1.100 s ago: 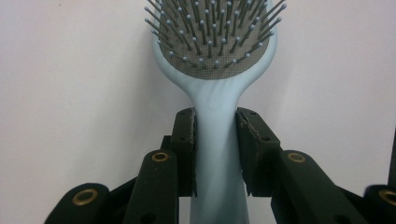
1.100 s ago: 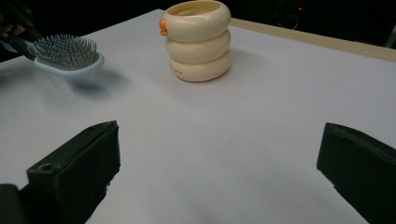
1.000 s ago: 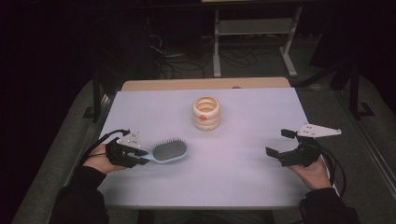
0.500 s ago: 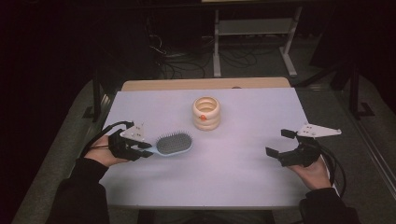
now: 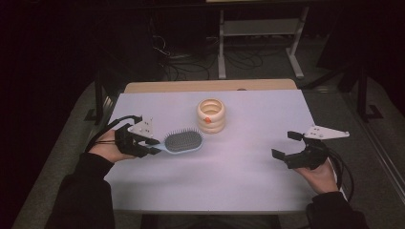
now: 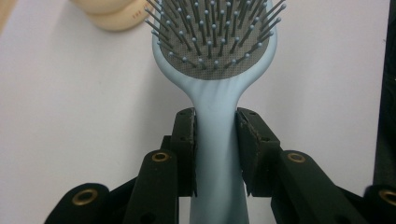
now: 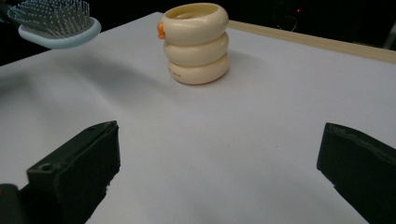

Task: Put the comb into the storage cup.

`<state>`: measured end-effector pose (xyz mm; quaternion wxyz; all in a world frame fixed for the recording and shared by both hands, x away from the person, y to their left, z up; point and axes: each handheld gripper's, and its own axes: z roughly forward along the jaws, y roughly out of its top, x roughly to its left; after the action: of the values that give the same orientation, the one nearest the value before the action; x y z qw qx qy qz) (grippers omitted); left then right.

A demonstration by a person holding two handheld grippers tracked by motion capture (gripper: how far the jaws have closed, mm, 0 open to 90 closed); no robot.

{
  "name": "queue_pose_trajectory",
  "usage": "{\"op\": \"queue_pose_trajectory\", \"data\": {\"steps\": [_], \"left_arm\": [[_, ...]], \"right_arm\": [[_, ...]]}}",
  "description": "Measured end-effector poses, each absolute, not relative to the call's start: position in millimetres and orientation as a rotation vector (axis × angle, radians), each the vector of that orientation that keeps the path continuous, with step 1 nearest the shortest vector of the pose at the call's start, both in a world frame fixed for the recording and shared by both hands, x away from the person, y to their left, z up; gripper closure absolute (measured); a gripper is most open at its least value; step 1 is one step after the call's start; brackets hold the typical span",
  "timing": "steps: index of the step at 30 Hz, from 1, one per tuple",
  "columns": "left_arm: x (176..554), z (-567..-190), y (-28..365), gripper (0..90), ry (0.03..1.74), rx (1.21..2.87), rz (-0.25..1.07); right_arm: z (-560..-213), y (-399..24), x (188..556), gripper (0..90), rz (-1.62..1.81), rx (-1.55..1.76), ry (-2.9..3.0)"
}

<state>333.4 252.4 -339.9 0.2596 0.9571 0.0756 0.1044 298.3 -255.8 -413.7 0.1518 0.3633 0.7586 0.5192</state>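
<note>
A light-blue hairbrush (image 5: 183, 141) lies over the left part of the pale table (image 5: 239, 191), bristles upward, its oval head pointing toward the table's middle and its handle running back into the left gripper (image 5: 152, 146). In the left gripper view, the two black jaws press against either side of the narrow handle just below the head of the hairbrush (image 6: 219, 74), so the left gripper (image 6: 217, 140) is closed on the handle with no gap visible at either pad. In the right gripper view the head of the hairbrush (image 7: 58, 25) appears raised clear of the table surface, with a soft shadow beneath it.

Beyond the brush head, toward the far side and near the table's centre line, stands a cream container (image 5: 211, 115) shaped like three stacked rings, with a small orange mark on its side; it is near the brush head but apart from it. In the left gripper view it shows at the upper left as the cream container (image 6: 109, 14).

The right gripper (image 5: 285, 146) is held over the right part of the table, well apart from both objects. Its jaws are spread wide and hold nothing; in the right gripper view the right gripper (image 7: 219, 163) frames bare table, with the container (image 7: 196, 44) ahead.

A person's hand (image 5: 106, 150) grips the left tool, and another hand (image 5: 321, 175) the right.
</note>
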Motion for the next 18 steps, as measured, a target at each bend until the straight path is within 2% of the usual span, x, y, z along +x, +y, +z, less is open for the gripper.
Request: {"op": "queue_pose_trajectory", "data": {"steps": [18], "left_arm": [[343, -309, 225, 69.8, 0.166, 2.532, 0.374]], "right_arm": [[-382, -243, 306, 0.0, 1.553, 0.943, 2.242]]}}
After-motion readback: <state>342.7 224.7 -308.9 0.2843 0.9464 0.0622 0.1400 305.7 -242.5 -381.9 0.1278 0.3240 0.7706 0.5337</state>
